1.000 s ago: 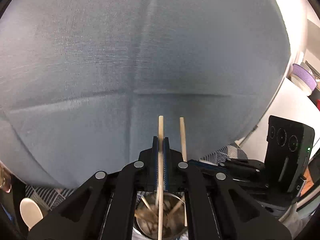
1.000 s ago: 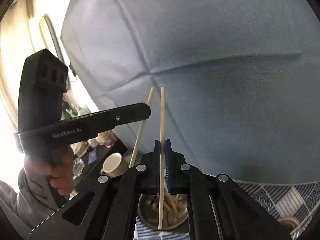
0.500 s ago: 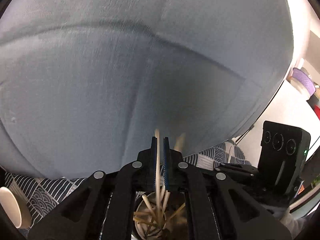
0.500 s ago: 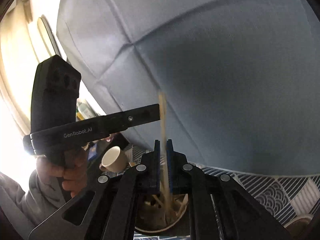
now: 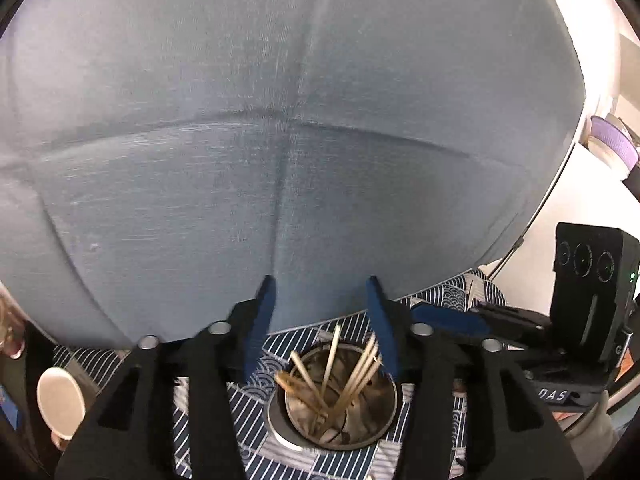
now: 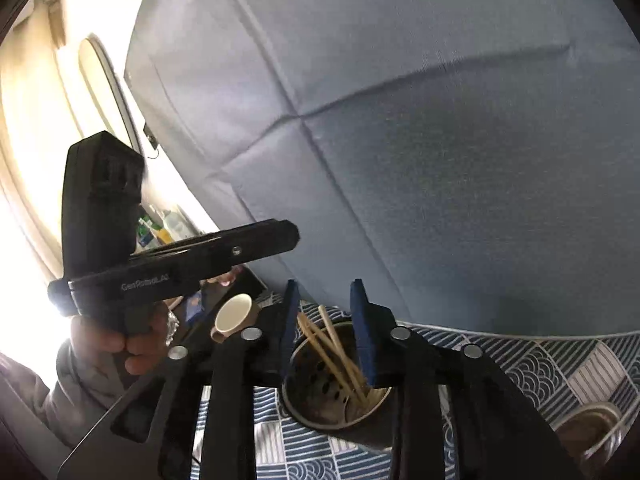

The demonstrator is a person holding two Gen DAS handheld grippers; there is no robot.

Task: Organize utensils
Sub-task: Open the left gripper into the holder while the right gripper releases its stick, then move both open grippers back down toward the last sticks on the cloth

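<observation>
Both grippers hover over the metal holder (image 5: 334,400), low in the centre of each frame, and their jaws are opening with nothing between the blue pads. In the left wrist view the left gripper (image 5: 322,320) stands spread above the rim; in the right wrist view the right gripper (image 6: 324,328) is parted less widely. The chopsticks (image 5: 352,376) stand loose inside the holder, leaning against its wall, tips up.

To finish the release well, I judge each gripper should lift straight up with the pads kept clear of the stick tops, since a sideways brush could tip the holder or flick a stick out.

The holder sits on a tablecloth (image 6: 520,360) printed with blue-and-white wave patterns. A blue-grey upholstered cushion (image 5: 280,120) fills the upper frame. A small beige cup (image 6: 234,316) stands left of the holder in the right wrist view, beside the person's hand (image 6: 120,340), with a bright window at upper left
</observation>
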